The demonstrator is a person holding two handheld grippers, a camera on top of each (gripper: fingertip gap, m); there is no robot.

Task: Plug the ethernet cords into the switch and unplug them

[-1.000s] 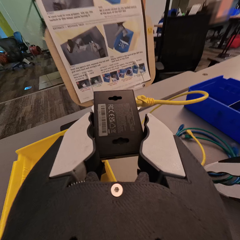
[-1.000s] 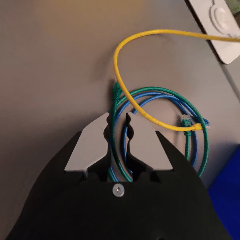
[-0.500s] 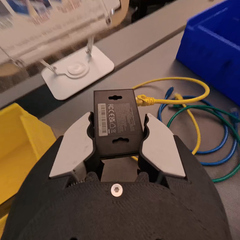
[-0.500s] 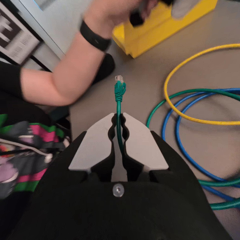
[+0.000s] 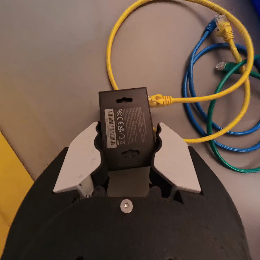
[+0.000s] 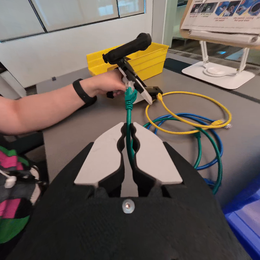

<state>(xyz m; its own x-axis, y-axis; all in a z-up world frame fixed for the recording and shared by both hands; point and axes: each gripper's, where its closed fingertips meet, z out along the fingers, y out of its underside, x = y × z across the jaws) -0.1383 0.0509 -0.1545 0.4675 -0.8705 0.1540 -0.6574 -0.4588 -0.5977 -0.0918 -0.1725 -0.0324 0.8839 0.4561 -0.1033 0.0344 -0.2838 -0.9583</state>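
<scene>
Two hand-held grippers work over a grey tabletop (image 6: 87, 133). The left gripper (image 5: 127, 127) is clenched on a small black switch (image 5: 125, 126), gripping its two long sides, with the labelled underside facing the camera. A yellow cord (image 5: 160, 100) is plugged into the switch's right side; the cord loops across the tabletop and its free plug (image 5: 223, 29) lies among the loose cords. In the right wrist view, a person's hand (image 6: 104, 84) holds the left gripper low over the tabletop.

The right gripper (image 6: 128, 124) is closed on a green cord (image 6: 128, 116) just below its plug. The green plug (image 6: 130, 90) points up and away from the fingers, toward the switch but apart from it.

A blue cord (image 5: 197, 106) lies coiled on the tabletop, tangled with the green and yellow loops.

A yellow bin (image 6: 149, 61) stands behind the left gripper toward the tabletop's far edge; its inside cannot be seen. A blue bin (image 6: 244, 219) sits at the near right edge, with its contents out of view. A white stand (image 6: 219, 74) holding a printed instruction sheet is at the far right corner.
</scene>
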